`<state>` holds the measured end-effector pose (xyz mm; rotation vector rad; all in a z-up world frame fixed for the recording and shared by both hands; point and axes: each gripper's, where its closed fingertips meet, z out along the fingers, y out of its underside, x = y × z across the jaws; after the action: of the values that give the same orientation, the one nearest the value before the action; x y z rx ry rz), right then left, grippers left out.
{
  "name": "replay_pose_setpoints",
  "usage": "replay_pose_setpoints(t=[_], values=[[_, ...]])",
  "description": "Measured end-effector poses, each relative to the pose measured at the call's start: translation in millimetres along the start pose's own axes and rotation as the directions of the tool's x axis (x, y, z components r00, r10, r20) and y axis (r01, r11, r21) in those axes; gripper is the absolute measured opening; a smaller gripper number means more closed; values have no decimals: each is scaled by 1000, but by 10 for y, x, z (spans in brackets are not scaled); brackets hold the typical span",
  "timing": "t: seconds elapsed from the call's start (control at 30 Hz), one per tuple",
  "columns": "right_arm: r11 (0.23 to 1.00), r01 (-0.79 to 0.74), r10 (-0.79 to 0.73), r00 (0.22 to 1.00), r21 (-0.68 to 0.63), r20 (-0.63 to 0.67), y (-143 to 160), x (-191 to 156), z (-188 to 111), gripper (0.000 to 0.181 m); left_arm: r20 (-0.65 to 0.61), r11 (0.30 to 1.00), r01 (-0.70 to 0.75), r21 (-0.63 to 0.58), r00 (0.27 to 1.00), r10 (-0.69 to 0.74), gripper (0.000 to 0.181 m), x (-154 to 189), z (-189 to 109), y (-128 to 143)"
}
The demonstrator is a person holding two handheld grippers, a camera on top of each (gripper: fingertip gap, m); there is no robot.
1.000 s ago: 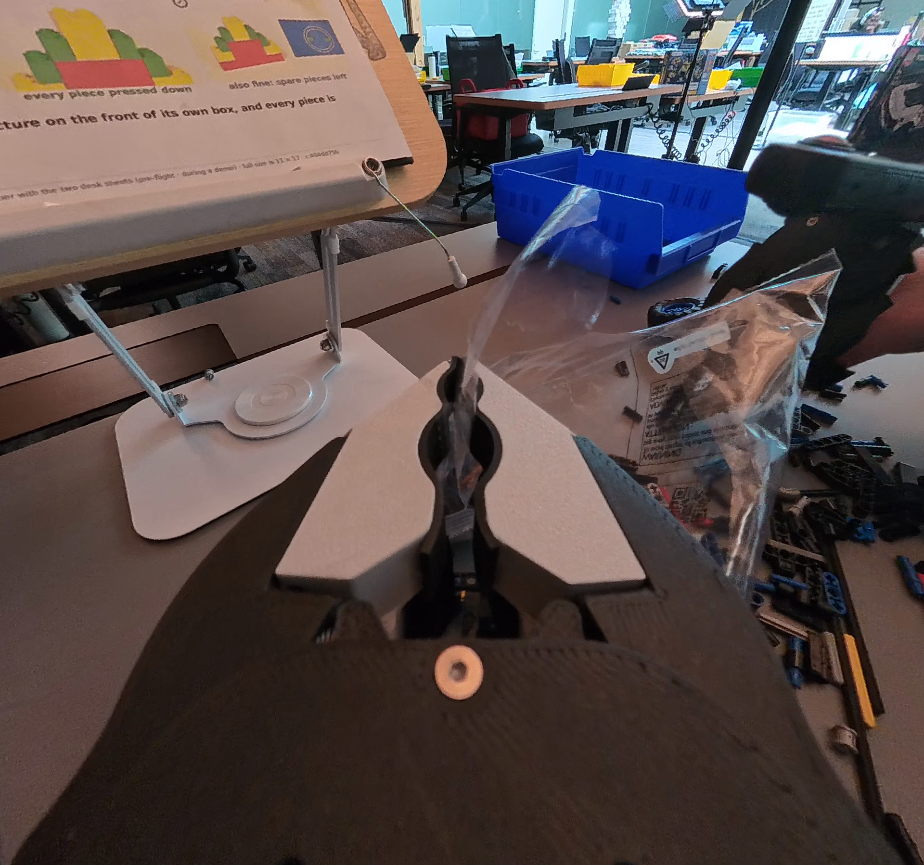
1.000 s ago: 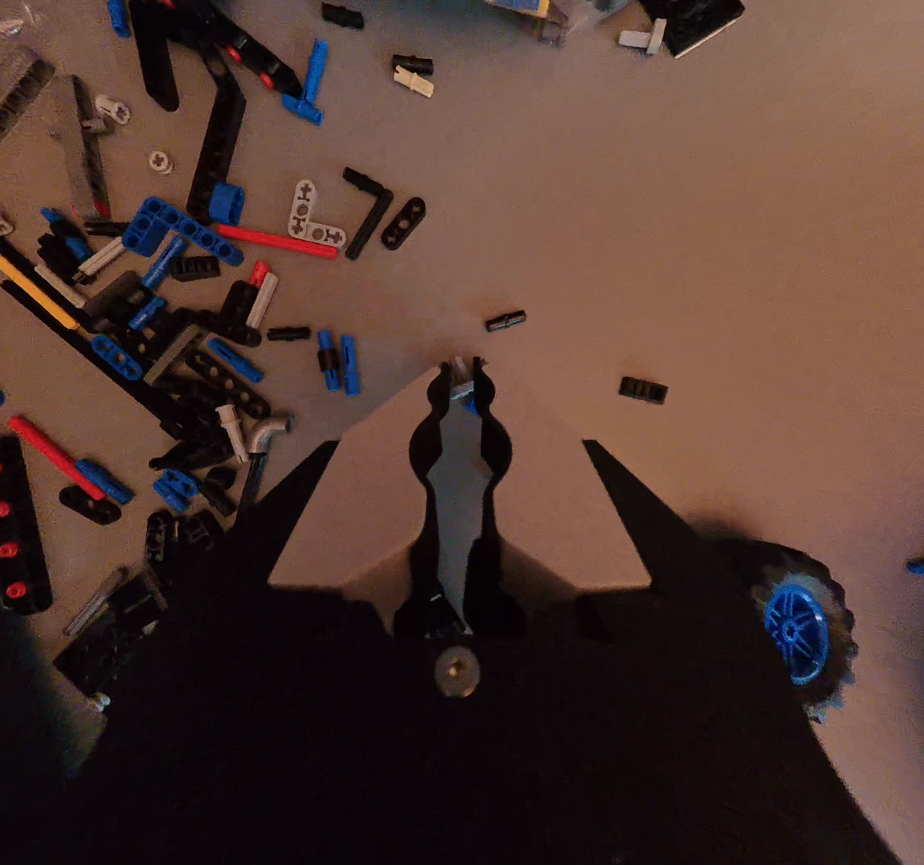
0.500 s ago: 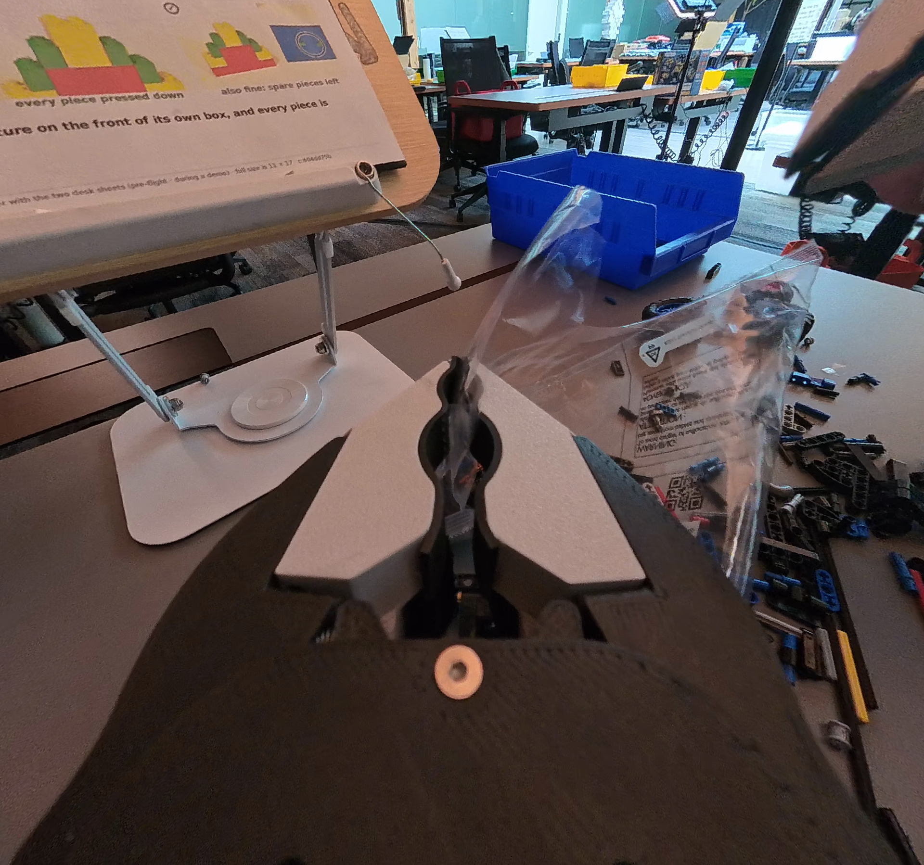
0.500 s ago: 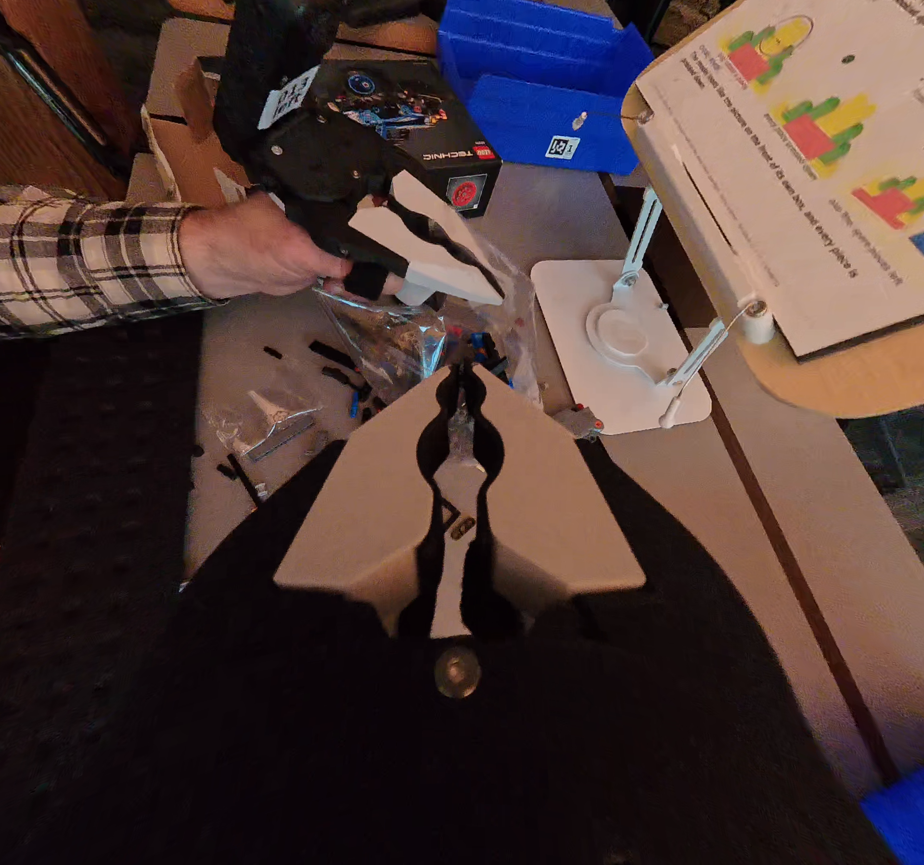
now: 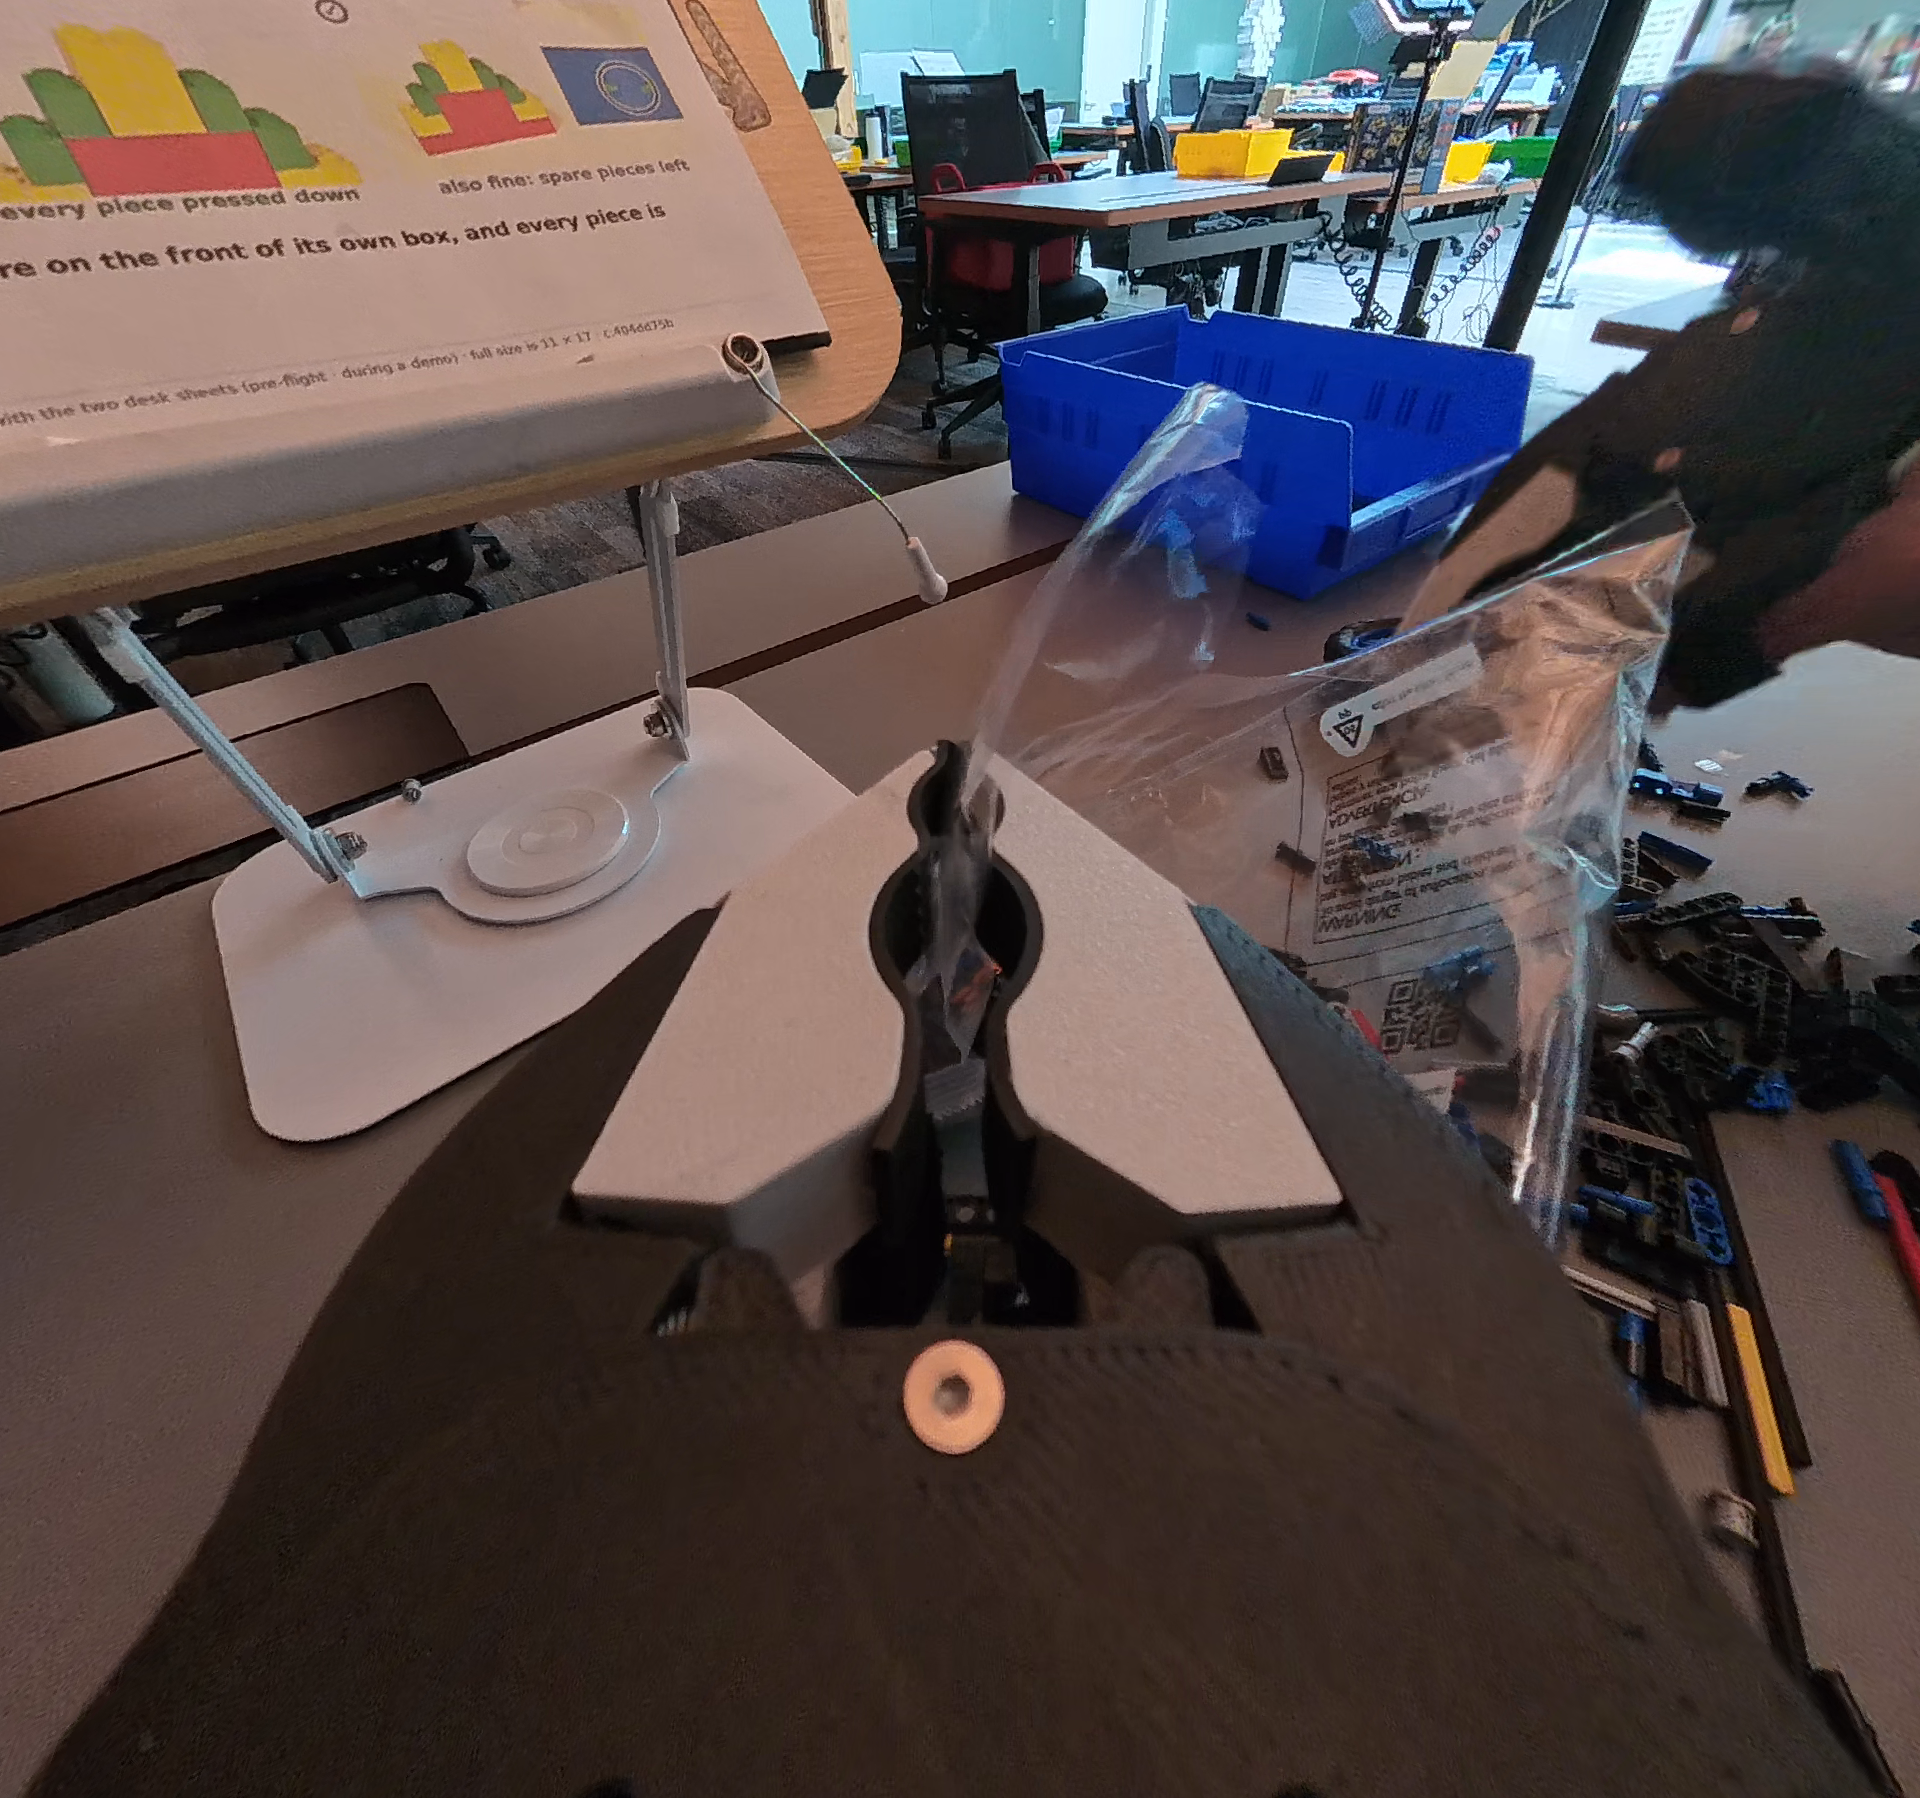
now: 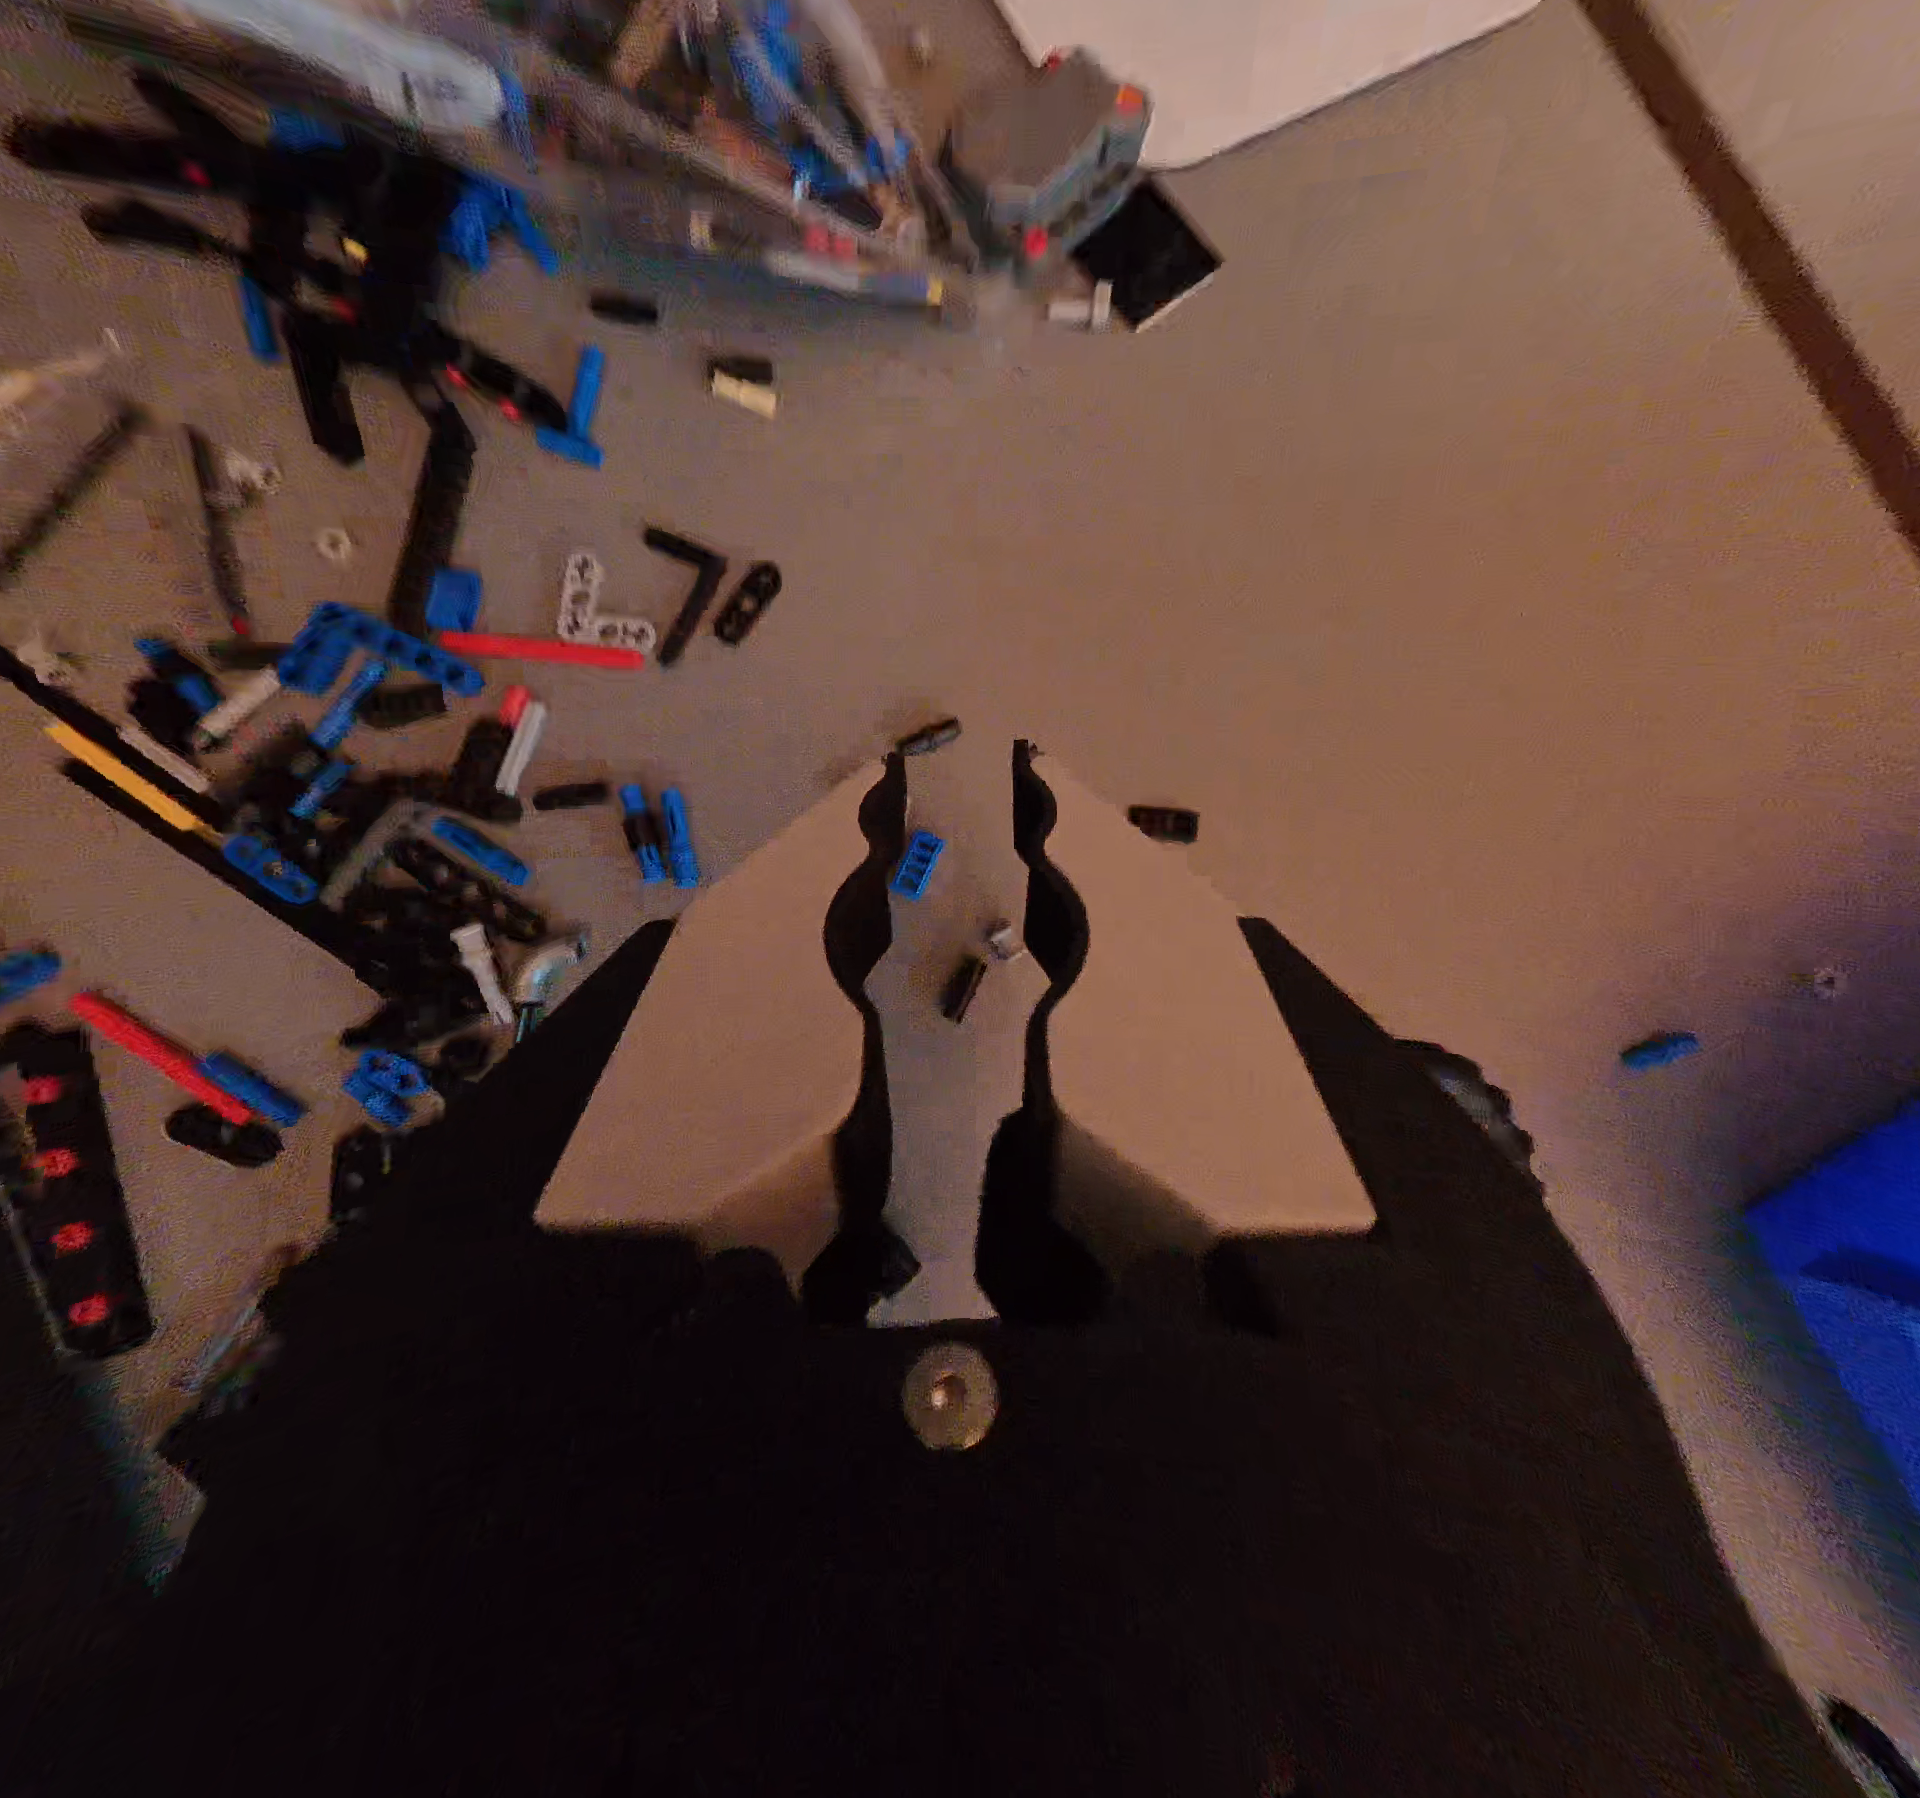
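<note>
My left gripper [image 5: 956, 774] is shut on the edge of a clear plastic bag [image 5: 1403, 813] with printed labels and holds it up above the table. The bag also shows blurred at the top of the right wrist view [image 6: 499, 75]. My right gripper [image 6: 961, 756] is open and points down at the table. A small blue piece [image 6: 916, 865] and a small black and grey pin [image 6: 977, 969] lie on the table between its fingers. A black pin [image 6: 928, 736] lies just past its left fingertip. In the left wrist view the right gripper [image 5: 1766, 377] is a dark blur by the bag's upper right corner.
Several loose black, blue and red building pieces [image 6: 343, 709] are spread on the table, also visible in the left wrist view [image 5: 1714, 1000]. A white document stand [image 5: 447, 917] holds a printed sheet at the left. A blue bin [image 5: 1247, 460] stands behind the bag.
My right gripper swung up toward the bag half a second ago and is back down over the table, now with its jaws open. My left gripper kept hold of the bag.
</note>
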<state>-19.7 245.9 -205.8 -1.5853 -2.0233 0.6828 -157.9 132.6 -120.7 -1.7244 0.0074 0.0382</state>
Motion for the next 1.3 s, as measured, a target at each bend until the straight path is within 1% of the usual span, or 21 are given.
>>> replay_pose_setpoints(t=[0.07, 0.13, 0.2, 0.27, 0.4, 0.47, 0.53, 0.57, 0.67, 0.77, 0.8, 0.83, 0.87, 0.93, 0.97, 1.03, 1.1, 1.17, 1.2, 1.23, 1.3], values=[[999, 0, 2, 999, -44, 52, 207, -54, 136, 19, 2, 1000, -2, -2, 1000, 2, 0, -2, 0, 6], [998, 8, -1, 995, -66, 101, 272, -140, 202, 17, 6, 1000, 0, -2, 1000, 0, 0, -13, -4, 11], [995, 24, -14, 994, -96, 104, 312, -163, 254, 11, 12, 1000, 3, -2, 1000, -3, 0, -30, -12, 15], [991, 28, -16, 995, -131, 94, 371, -148, 316, 2, 14, 1000, 7, -1, 1000, -7, 0, -41, -18, 16], [993, 22, -11, 995, -118, 97, 354, -148, 341, 1, 14, 1000, 7, -1, 1000, -7, 0, -38, -16, 16], [995, 20, -10, 995, -96, 100, 302, -164, 305, 1, 12, 1000, 8, 1, 1000, -8, 0, -39, -18, 11], [999, 22, -19, 996, -34, 89, 129, -177, 185, 1, 12, 1000, 9, 2, 1000, -9, 0, -39, -20, 8], [999, 29, -31, 995, 24, 91, -30, -224, 77, 1, 11, 1000, 8, 2, 1000, -8, 0, -36, -19, 6], [967, 86, -106, 992, 241, 70, -686, -438, -367, 1, 8, 1000, 6, 1, 1000, -6, 0, -27, -11, 6], [892, 155, -198, 978, 424, 59, -1322, -730, -707, 1, 7, 1000, 1, -3, 1000, -1, 0, -17, -2, 15], [872, 160, -226, 970, 462, 90, -1480, -868, -738, 1, 8, 1000, 1, -4, 1000, -1, 0, -19, -2, 20], [873, 160, -244, 961, 461, 127, -1581, -987, -695, 1, 9, 1000, 2, -5, 1000, -2, 0, -22, -4, 24], [891, 173, -252, 958, 420, 140, -1608, -1044, -581, 2, 11, 1000, 3, -5, 1000, -3, 0, -28, -7, 28], [913, 231, -270, 960, 335, 74, -1578, -992, -356, 11, 15, 1000, 5, -5, 1000, -5, 0, -40, -18, 34], [915, 231, -266, 962, 331, 65, -1568, -977, -320, 17, 17, 1000, 6, -4, 1000, -6, 0, -45, -25, 34], [912, 178, -220, 973, 368, 73, -1540, -920, -366, 19, 17, 1000, 7, -4, 1000, -7, 0, -49, -27, 32], [905, 128, -152, 988, 405, 26, -1430, -707, -482, 17, 14, 1000, 5, -5, 1000, -5, 0, -43, -16, 30], [914, 63, -70, 998, 402, 4, -1195, -458, -556, 16, 8, 1000, 2, -7, 1000, -2, 0, -25, -3, 28], [926, 25, -27, 1000, 377, 2, -1028, -340, -548, 16, 7, 1000, 0, -9, 1000, 1, 0, -18, 3, 30], [945, -12, 12, 1000, 328, 0, -821, -231, -500, 17, 6, 1000, -2, -10, 1000, 2, 0, -13, 5, 31], [984, -45, 50, 998, 173, -27, -335, -64, -327, 19, 6, 1000, -2, -9, 1000, 2, 0, -15, 2, 31]])
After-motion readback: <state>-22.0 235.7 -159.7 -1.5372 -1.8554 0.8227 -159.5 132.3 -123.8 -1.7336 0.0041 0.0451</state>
